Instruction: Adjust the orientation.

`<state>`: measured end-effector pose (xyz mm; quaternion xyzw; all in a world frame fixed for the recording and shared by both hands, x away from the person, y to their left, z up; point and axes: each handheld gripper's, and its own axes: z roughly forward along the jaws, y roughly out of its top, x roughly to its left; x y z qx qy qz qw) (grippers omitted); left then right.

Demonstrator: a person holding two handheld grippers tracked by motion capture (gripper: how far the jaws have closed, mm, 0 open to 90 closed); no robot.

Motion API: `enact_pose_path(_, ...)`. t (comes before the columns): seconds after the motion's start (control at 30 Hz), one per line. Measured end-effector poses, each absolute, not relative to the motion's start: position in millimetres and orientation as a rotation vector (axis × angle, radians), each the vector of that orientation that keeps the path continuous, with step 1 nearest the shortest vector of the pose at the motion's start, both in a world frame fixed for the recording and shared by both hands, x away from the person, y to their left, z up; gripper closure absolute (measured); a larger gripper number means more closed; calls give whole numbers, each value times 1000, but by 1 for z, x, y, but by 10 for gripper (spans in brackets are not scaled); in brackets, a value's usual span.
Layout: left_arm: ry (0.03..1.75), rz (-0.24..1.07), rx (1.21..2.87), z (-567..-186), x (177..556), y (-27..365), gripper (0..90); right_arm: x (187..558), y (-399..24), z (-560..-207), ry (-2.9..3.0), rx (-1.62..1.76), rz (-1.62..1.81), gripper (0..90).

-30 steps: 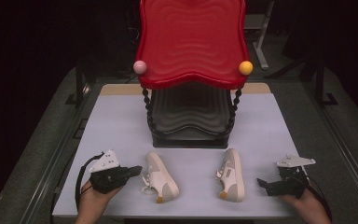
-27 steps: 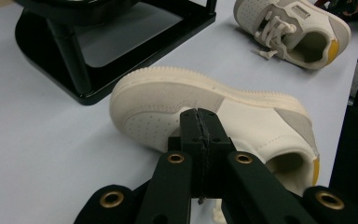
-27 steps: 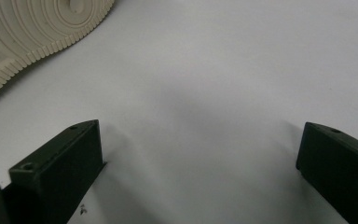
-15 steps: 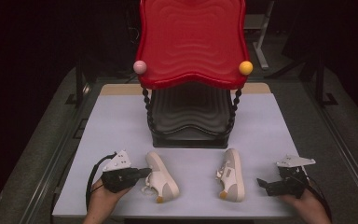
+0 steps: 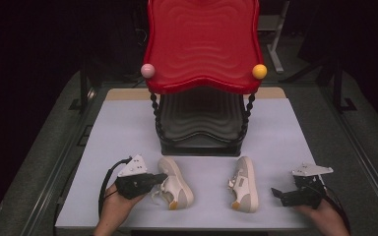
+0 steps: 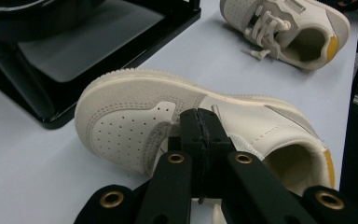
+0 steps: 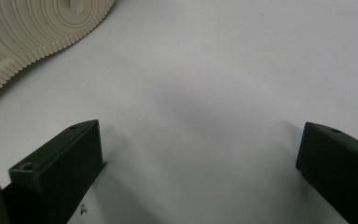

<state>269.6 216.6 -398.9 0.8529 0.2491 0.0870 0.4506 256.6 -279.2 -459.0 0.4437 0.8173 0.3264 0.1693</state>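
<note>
Two small cream sneakers with yellow heel tabs lie on the pale table. The left shoe (image 5: 174, 183) stands upright, its toe toward the far side. My left gripper (image 5: 162, 177) is shut, its jaws pressed together, and its tips rest against the lacing area of this shoe (image 6: 135, 121); I see nothing pinched between the jaws of the left gripper (image 6: 200, 116). The right shoe (image 5: 243, 184) lies tipped toward the left, showing its ribbed sole (image 7: 28, 28) to my right gripper (image 7: 200, 130). That right gripper (image 5: 274, 192) rests open on the table, apart from the shoe.
A stand with a red wavy top (image 5: 202, 44) and a black lower shelf (image 5: 199, 123) on twisted posts sits just behind the shoes. A pink ball (image 5: 147, 70) and a yellow ball (image 5: 259, 71) sit at its front corners. The table's front edge (image 5: 187, 228) is close.
My left gripper has moved right across the table and come up against the left shoe. The right gripper and both shoes have stayed where they were.
</note>
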Motion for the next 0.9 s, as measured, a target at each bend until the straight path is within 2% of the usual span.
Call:
enact_pose_path(0.7, 617, 177, 2135, -410, 310, 160, 899, 256, -279, -459, 2322, 1262, 931, 0)
enact_pose_path(0.9, 640, 148, 2091, -403, 310, 162, 897, 257, -279, -459, 2322, 1262, 930, 0)
